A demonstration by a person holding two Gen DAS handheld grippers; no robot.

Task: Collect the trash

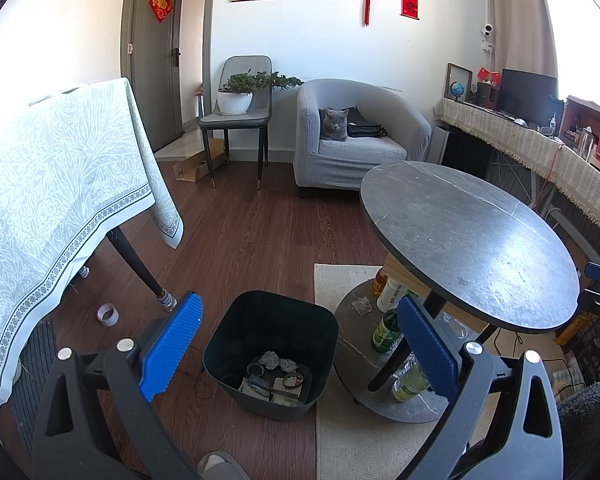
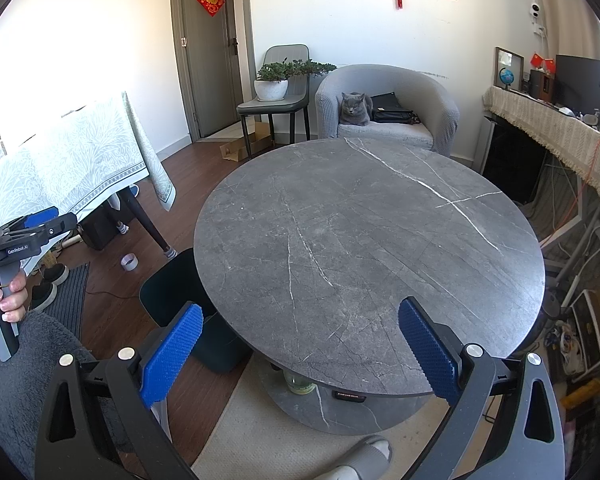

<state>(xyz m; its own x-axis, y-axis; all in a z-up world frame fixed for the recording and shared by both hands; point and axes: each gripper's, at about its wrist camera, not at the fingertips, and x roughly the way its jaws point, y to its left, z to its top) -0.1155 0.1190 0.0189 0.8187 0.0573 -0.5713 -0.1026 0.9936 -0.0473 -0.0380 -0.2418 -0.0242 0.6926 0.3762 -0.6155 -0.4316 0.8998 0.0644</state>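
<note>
below the left hand-held gripper (image 1: pixel 300 344), between its blue ribbed fingers (image 1: pixel 172 346), sits the dark square plastic bin (image 1: pixel 236 340) on the wooden floor. crumpled grey paper (image 1: pixel 269 359), tape rings and small card scraps lie at its bottom. the jaws stand wide apart and hold nothing. to this gripper's right stands the round grey marble-look table (image 1: pixel 472 240), its top bare; green and yellow bottles (image 1: pixel 385 330) and a crumpled tissue (image 1: pixel 361 306) rest on its lower shelf. ahead and left, a roll of tape (image 1: pixel 107 315) lies on the floor. the right hand-held gripper (image 2: pixel 300 350) hangs over the near edge of the same table (image 2: pixel 368 240), jaws wide apart and empty, with the bin (image 2: pixel 168 292) at its left.
</note>
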